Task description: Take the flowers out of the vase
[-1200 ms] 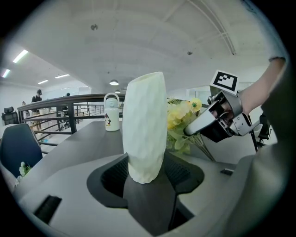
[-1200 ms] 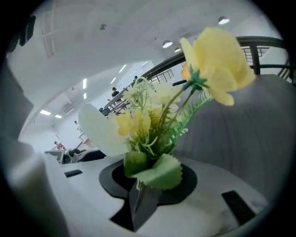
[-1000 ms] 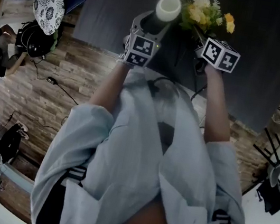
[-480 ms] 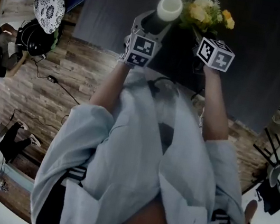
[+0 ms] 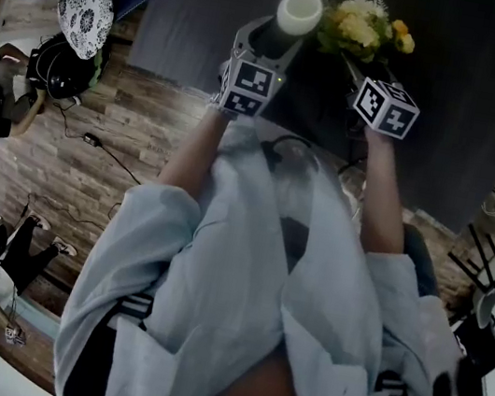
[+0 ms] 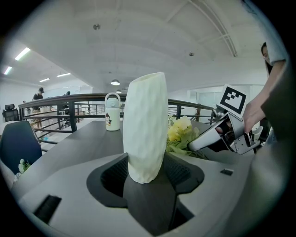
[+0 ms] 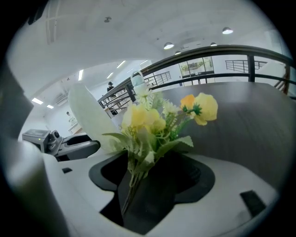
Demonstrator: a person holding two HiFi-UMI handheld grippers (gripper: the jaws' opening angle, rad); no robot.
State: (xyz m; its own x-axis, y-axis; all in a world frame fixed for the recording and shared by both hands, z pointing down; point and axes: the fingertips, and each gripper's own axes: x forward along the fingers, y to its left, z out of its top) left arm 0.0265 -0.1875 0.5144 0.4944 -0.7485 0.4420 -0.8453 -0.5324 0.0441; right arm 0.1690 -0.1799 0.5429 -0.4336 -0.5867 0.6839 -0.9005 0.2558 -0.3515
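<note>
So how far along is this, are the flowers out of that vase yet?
Done: the flowers are out, beside the white vase, whose mouth looks empty. In hand: the left tool grips the vase upright, while the right tool is opening its jaws with the stems between them, apparently letting go. Left: only drawing that tool clear, it seems.

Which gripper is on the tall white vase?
The left gripper, shut on the tall white vase; the right gripper, jaws opening, has only the yellow flowers' stems between.
</note>
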